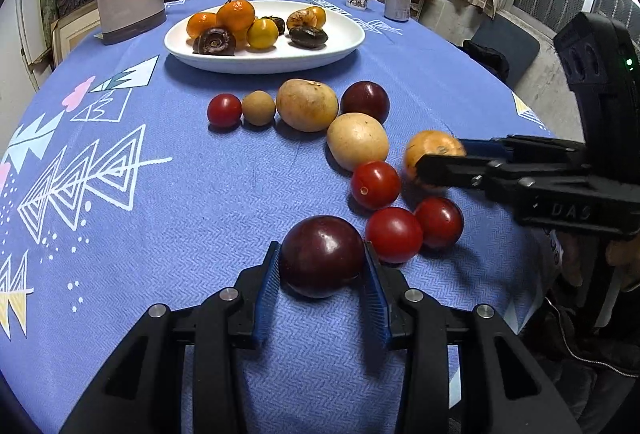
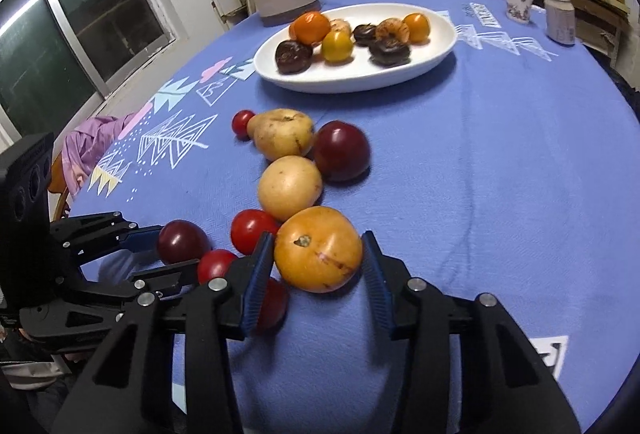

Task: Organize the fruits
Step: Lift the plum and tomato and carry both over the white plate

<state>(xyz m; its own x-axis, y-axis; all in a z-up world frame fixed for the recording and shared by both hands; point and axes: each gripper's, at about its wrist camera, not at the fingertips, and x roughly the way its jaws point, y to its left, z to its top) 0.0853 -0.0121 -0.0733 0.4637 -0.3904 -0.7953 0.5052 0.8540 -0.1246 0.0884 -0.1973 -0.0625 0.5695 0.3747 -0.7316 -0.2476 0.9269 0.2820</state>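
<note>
Glossy dark-red plum (image 1: 321, 256) sits between blue-padded jaws on blue cloth (image 1: 200, 193)

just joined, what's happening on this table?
A person is sorting fruit with two hand-held grippers. The left hand-held gripper is closed on a dark purple round plum that sits on the blue patterned tablecloth. The right hand-held gripper brackets a round orange fruit, pads at its sides. Neither fruit looks lifted. Red tomatoes and other loose fruit lie nearby; a white oval plate behind them already holds several fruits.
</note>
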